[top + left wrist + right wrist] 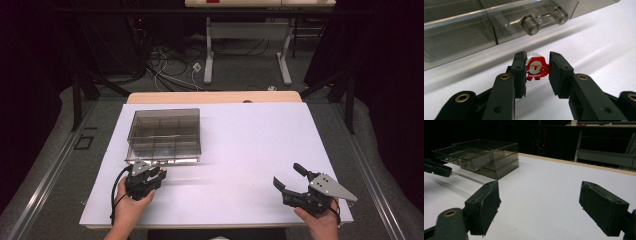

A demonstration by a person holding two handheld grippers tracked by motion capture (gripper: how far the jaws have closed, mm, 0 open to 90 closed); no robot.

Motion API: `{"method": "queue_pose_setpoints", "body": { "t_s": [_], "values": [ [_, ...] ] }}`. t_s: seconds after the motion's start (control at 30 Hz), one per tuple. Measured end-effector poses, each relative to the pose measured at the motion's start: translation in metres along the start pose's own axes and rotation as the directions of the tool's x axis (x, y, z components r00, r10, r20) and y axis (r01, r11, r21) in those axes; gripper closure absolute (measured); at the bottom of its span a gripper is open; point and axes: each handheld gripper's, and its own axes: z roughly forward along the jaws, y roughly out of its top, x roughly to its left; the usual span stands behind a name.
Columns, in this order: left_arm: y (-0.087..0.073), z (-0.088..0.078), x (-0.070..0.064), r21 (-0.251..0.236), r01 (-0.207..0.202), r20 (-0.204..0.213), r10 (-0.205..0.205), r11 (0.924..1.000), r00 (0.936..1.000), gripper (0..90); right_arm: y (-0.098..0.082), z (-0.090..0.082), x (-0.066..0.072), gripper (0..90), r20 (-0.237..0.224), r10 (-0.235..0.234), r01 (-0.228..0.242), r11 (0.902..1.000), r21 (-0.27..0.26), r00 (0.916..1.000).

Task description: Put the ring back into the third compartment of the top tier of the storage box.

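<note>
1. A small flat Santa figure [535, 68], red and white, is grasped between the left gripper's [537, 72] black pads, just off the bench's [240, 145] white top near its front left corner.
2. Just beyond stands a smoky clear plastic box [165, 134] with a two-knobbed handle [544, 20].
3. The thin, slick piece could twist or slip out if the box front knocks it.
4. The right gripper [290, 180] is released, jaws wide, near the front right corner.
</note>
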Motion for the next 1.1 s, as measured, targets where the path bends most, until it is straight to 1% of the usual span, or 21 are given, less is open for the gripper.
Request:
{"method": "queue_pose_setpoints", "body": {
  "t_s": [0.23,0.27,0.3,0.7,0.77,0.83,0.87,0.93,0.97,1.0,1.07,1.1],
  "values": [
    [0.001,-0.003,-0.004,-0.007,0.000,0.013,0.000,1.0000,0.9999,67.8,0.000,0.000,0.000,16.1,-0.001,-0.001,0.001,1.0000,-0.001,1.0000],
    [0.001,-0.003,-0.004,-0.010,0.006,0.019,-0.006,0.9999,0.9998,67.8,0.000,0.000,0.000,16.2,-0.002,-0.002,0.002,1.0000,0.001,1.0000],
    [0.001,-0.005,-0.005,-0.015,-0.003,0.017,0.003,0.9999,0.9998,67.8,0.000,0.000,0.000,16.1,-0.003,-0.002,0.002,1.0000,0.001,1.0000],
    [0.003,-0.010,-0.011,-0.024,-0.011,0.042,0.012,0.9997,0.9991,67.9,0.000,0.000,0.000,16.1,-0.002,-0.002,0.002,1.0000,0.000,1.0000],
    [0.004,-0.010,-0.012,-0.033,-0.014,0.038,0.016,0.9993,0.9992,67.9,0.000,0.000,0.001,16.1,0.000,-0.001,0.001,1.0000,-0.001,1.0000],
    [0.004,-0.012,-0.014,-0.039,-0.017,0.042,0.019,0.9991,0.9989,67.9,0.000,0.000,0.001,16.1,-0.001,-0.005,0.005,1.0000,0.001,1.0000],
    [0.004,-0.012,-0.014,-0.039,-0.017,0.042,0.019,0.9991,0.9989,67.9,0.000,0.000,0.001,16.1,-0.001,-0.005,0.005,1.0000,0.001,1.0000],
    [0.004,-0.013,-0.015,-0.039,-0.012,0.055,0.014,0.9992,0.9984,67.9,0.000,0.000,0.001,16.1,-0.002,-0.005,0.005,1.0000,-0.002,1.0000],
    [0.004,-0.014,-0.016,-0.043,-0.014,0.051,0.016,0.9990,0.9986,67.9,0.000,0.000,0.001,16.0,-0.001,-0.006,0.006,1.0000,0.000,1.0000],
    [0.005,-0.015,-0.016,-0.040,-0.011,0.059,0.013,0.9991,0.9982,67.9,0.000,0.000,0.001,16.0,-0.001,-0.006,0.006,1.0000,0.001,1.0000],
    [0.005,-0.015,-0.017,-0.044,-0.013,0.058,0.016,0.9990,0.9982,67.9,0.000,0.000,0.001,15.5,0.001,-0.003,0.003,1.0000,-0.004,1.0000],
    [0.005,-0.017,-0.018,-0.050,-0.005,0.066,0.009,0.9987,0.9978,67.9,0.000,0.000,0.001,15.5,-0.003,-0.002,0.002,1.0000,0.002,1.0000]
  ]
}}
